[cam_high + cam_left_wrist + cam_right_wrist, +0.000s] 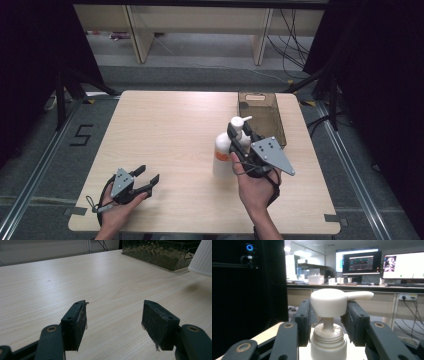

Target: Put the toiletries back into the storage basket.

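**Right gripper at pump bottle; left gripper idle and open**

Right gripper [239, 136]: held in the person's right hand [256, 187] over the right half of the table [165, 130]. Its fingers [305, 320] stand to either side of the pump head [332, 302] of a white bottle [223, 154], narrowed around the neck and collar [327, 336]. In the right gripper view the pads sit just beside the pump head on both sides; whether they press on it cannot be told for certain, but they appear closed upon it. The nozzle points to the right in that view.

Bottle: upright on the table, right of centre, with an orange label on its body. It stands just beside the near end of a dark transparent bin [262, 116], which lies at the far right of the table.

Left gripper [148, 180]: held in the left hand [117, 210] at the near left corner of the table, well apart from the bottle. Its fingers [76, 323] are spread wide, holding nothing, with bare tabletop showing between them. The bin [160, 251] and an edge of the bottle [202, 257] show beyond them.
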Action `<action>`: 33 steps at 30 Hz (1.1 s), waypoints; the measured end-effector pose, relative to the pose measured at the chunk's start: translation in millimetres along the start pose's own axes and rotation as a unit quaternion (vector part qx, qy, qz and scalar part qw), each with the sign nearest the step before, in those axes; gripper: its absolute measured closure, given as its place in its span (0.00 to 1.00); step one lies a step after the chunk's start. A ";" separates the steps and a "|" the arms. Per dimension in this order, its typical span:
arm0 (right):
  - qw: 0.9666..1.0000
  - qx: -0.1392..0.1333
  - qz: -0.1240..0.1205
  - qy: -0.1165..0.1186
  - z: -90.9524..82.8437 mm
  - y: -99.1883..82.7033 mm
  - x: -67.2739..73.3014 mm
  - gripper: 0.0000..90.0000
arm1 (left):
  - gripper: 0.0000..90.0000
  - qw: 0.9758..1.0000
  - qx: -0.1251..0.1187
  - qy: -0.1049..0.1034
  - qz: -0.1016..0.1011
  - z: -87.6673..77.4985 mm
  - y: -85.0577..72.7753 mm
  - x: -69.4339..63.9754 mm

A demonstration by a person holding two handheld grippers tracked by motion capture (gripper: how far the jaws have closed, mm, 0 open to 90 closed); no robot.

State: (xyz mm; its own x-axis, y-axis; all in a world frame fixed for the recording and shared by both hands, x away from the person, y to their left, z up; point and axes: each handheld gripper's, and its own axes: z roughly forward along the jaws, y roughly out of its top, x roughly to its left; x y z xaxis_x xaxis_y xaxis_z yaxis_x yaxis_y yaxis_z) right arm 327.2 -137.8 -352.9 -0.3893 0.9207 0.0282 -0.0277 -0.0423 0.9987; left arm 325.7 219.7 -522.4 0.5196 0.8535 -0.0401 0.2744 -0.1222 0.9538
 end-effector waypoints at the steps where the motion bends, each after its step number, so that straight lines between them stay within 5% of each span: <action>1: 1.000 0.000 0.000 0.000 0.0 0.0 0.0 0.67 | 0.40 1.000 0.000 0.000 0.000 0.0 0.0 0.0; 10: 1.000 -0.011 0.011 -0.025 -9.8 7.8 -18.7 0.67 | 0.40 1.000 0.000 0.000 0.001 -0.1 0.0 -0.2; 33: 0.995 -0.032 -0.015 -0.094 -11.5 27.3 -58.9 0.67 | 0.40 1.000 0.001 0.000 0.004 0.1 0.1 -0.5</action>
State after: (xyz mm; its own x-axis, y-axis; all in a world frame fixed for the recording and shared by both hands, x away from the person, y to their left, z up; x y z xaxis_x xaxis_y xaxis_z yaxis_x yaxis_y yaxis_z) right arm 338.8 -197.7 -327.8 -0.2089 0.9779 0.0110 -0.0986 -0.0323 0.9946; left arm 325.6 219.3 -522.4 0.5218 0.8524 -0.0335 0.2719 -0.1290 0.9536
